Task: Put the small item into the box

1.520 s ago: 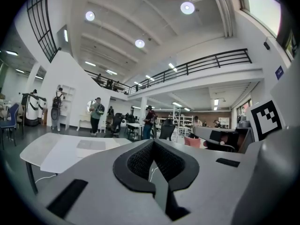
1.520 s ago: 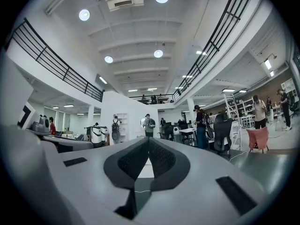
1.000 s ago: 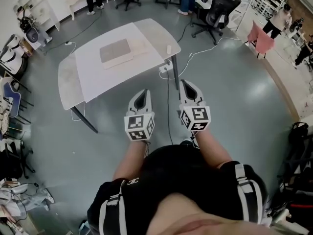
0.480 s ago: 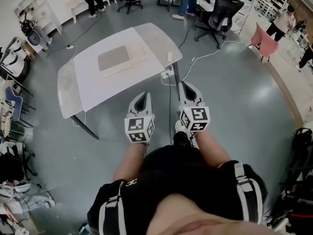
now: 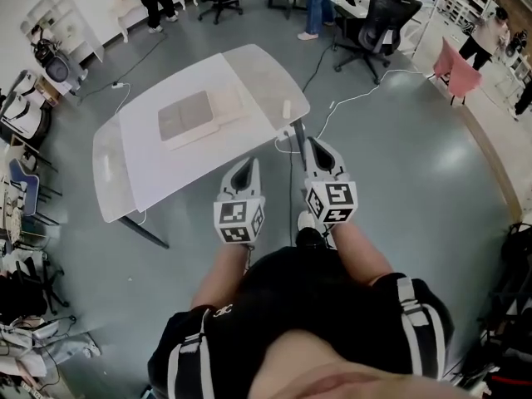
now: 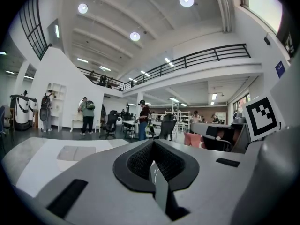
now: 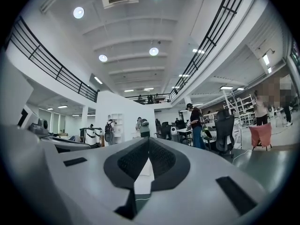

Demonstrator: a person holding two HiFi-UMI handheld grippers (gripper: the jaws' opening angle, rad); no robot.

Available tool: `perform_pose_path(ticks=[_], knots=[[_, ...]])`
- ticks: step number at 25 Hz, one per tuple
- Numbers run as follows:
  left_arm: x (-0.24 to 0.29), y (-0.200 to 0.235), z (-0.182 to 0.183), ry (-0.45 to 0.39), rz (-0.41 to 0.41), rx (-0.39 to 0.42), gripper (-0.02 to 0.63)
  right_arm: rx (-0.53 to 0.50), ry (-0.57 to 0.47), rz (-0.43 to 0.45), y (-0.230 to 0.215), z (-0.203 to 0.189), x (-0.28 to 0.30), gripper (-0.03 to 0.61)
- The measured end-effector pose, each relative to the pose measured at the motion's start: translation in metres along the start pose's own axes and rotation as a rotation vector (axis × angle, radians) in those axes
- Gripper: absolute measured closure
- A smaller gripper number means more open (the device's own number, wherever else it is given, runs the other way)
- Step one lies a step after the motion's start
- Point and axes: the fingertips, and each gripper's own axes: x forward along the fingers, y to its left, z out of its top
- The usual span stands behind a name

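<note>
Counter [image 5: 150,169] slid lower in your view | left gripper [image 5: 246,165], right gripper [image 5: 317,144]: fingers shut, empty | item [image 5: 287,107] lay outside box [image 5: 187,116]; nothing was done.

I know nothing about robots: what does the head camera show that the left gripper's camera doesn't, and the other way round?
Only the head view: both tools from above, the left gripper and the right gripper, and a small pale item near the table's edge.
Only the left gripper view: the ceiling lights, a balcony railing, and its own jaws close up, together with nothing between them.
Both: the white table and the flat box on it.
</note>
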Motion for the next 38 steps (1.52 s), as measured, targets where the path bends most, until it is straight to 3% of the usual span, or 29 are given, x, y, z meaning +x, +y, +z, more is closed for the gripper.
perform_pose_path(ticks=[11, 24, 32, 38], knots=[[0.1, 0.021, 0.006, 0.041, 0.026, -0.017, 0.609, 0.013, 0.025, 0.038, -0.053, -0.006, 0.09, 0.566], [0.221, 0.034, 0.029, 0.06, 0.109, -0.048, 0.609, 0.019, 0.08, 0.145, -0.122, -0.012, 0.194, 0.566], [0.245, 0.06, 0.023, 0.075, 0.133, -0.06, 0.609, 0.017, 0.111, 0.195, -0.116, -0.028, 0.235, 0.566], [0.258, 0.085, 0.028, 0.067, 0.113, -0.053, 0.609, 0.021, 0.15, 0.165, -0.11, -0.048, 0.264, 0.566]])
